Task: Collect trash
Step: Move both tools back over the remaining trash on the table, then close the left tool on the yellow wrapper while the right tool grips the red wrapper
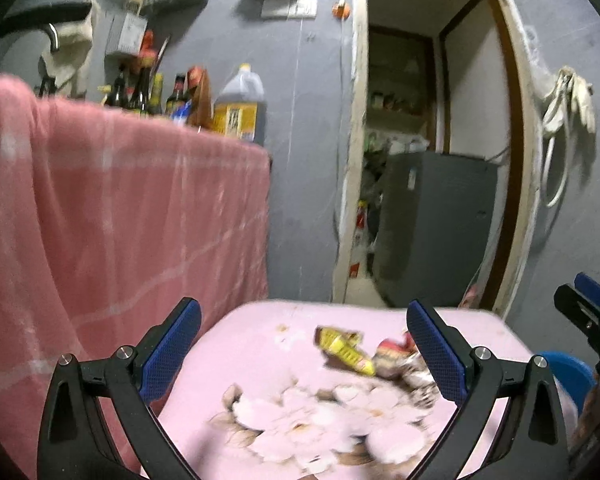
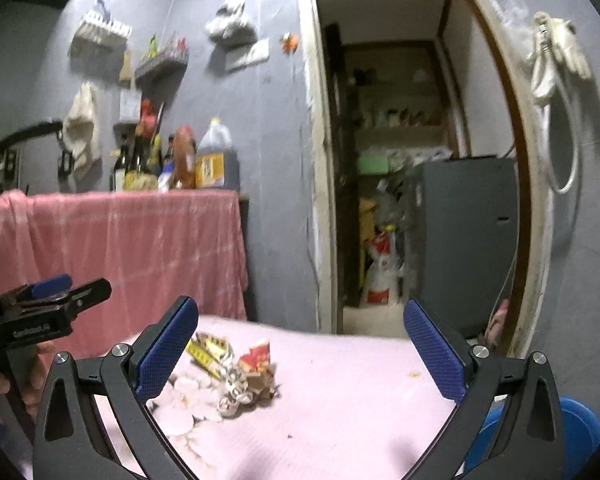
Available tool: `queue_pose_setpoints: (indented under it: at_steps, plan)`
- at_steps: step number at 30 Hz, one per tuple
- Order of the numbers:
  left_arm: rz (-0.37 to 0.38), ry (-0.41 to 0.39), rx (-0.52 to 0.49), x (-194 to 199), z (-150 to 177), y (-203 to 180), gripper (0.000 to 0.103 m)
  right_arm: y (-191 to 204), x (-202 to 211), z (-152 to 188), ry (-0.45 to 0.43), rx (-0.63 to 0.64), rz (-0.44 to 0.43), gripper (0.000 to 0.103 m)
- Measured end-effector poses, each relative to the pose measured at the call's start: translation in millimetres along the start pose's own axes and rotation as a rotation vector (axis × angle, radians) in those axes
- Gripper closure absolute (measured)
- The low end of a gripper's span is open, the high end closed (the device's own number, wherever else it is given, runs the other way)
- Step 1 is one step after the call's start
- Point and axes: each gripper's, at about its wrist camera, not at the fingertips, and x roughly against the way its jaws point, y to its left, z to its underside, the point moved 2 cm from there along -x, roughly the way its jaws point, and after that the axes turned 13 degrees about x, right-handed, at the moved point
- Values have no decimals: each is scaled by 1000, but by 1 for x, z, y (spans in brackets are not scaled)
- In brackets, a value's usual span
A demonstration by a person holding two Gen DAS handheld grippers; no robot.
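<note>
Your pink flowered tablecloth point(image 2: 340, 400) carries the trash: a yellow wrapper point(image 1: 344, 346), a red wrapper point(image 2: 256, 356) and crumpled foil point(image 2: 236, 392), heaped touching. A blue tub point(image 2: 580, 420), contents hidden, sits low right. Your left gripper point(image 1: 304, 348) and right gripper point(image 2: 300, 344) both gape wide, empty.

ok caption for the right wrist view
Open right tool above crumpled wrappers on a pink floral tablecloth.

We can half-read white print on the left gripper point(image 2: 56, 292) body at left, roughly "GenRobot.AI". Yellow label on the far oil jug point(image 2: 216, 156) is too blurred to read.
</note>
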Motion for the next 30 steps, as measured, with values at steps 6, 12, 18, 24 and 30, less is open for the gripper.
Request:
queue_pose_setpoints:
  at_steps: [6, 12, 18, 24, 30]
  plan:
    - [-32, 122, 18, -35, 11, 13, 2, 10, -36, 10, 132, 4, -67, 0]
    - [-20, 283, 17, -74, 23, 17, 2, 18, -77, 25, 282, -19, -159, 6]
    - [31, 406, 99, -104, 26, 21, 3, 19, -98, 40, 401, -44, -226, 36]
    - [99, 461, 104, -121, 23, 9, 10, 20, -116, 53, 508, -80, -283, 53]
    - [129, 523, 138, -137, 20, 4, 28, 16, -122, 58, 537, -131, -309, 60]
